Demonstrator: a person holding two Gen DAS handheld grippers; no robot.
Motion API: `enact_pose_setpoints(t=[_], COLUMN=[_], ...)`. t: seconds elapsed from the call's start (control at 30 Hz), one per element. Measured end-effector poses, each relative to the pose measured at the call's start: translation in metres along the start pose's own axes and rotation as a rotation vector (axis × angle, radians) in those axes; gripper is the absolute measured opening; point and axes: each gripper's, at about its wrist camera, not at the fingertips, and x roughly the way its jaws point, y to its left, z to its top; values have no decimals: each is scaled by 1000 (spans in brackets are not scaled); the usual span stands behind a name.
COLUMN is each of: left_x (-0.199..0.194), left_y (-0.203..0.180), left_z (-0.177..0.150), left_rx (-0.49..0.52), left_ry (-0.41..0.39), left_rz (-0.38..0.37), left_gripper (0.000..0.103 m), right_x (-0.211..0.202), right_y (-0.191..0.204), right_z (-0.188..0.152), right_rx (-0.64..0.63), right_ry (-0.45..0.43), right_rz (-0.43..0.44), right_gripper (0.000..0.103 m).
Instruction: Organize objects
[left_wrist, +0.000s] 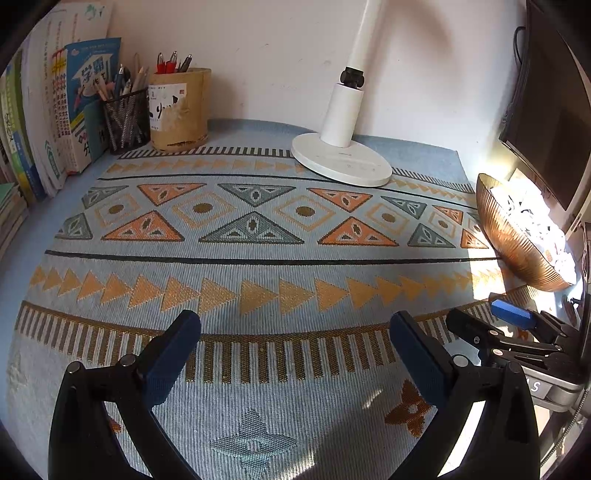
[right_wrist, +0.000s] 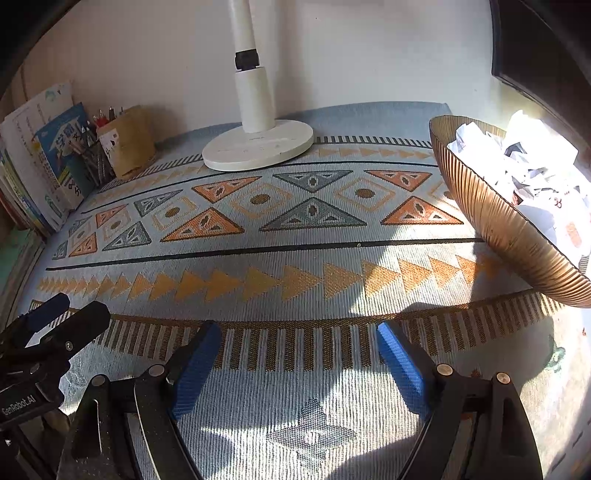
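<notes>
your left gripper (left_wrist: 295, 354) and right gripper (right_wrist: 299, 363) both hover over the woven blue patterned tablecloth (left_wrist: 258, 258), blue-padded fingers spread wide, pinching nothing. the ribbed copper-coloured bowl (right_wrist: 495, 218) at the right edge holds crumpled white paper scraps (right_wrist: 517, 166) — well apart from the white desk lamp (right_wrist: 258, 147).

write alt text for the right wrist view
Open right gripper hovers empty over a patterned cloth. A white lamp base stands at the back, a ribbed bowl of crumpled paper sits right.
</notes>
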Motion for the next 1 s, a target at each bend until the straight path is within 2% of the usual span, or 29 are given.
enact_pose_setpoints(t=[0.5,0.57,0.67,0.73,0.83,1.0], left_x=[1,2,7,16,19,26], left_y=[0,1,4,7,2,-8], left_z=[-1,-1,-1,0,-1,-1], left_rx=[-5,-10,-31,-48,-15,49], left_ry=[3,5,31,84,99,129], left_rz=[2,7,36,49,86,187], left_gripper=[102,102,102,102,102,103], right_x=[3,6,11,14,17,15], right_y=[-2,-1,6,10,11,11], right_z=[0,2,3,3,4,0], right_rx=[14,10,-23,-45,-54,-59], right_ry=[22,34,57,70,87,65], right_rz=[2,2,-10,-29,-51,-57], right_gripper=[85,89,97,99,103,103])
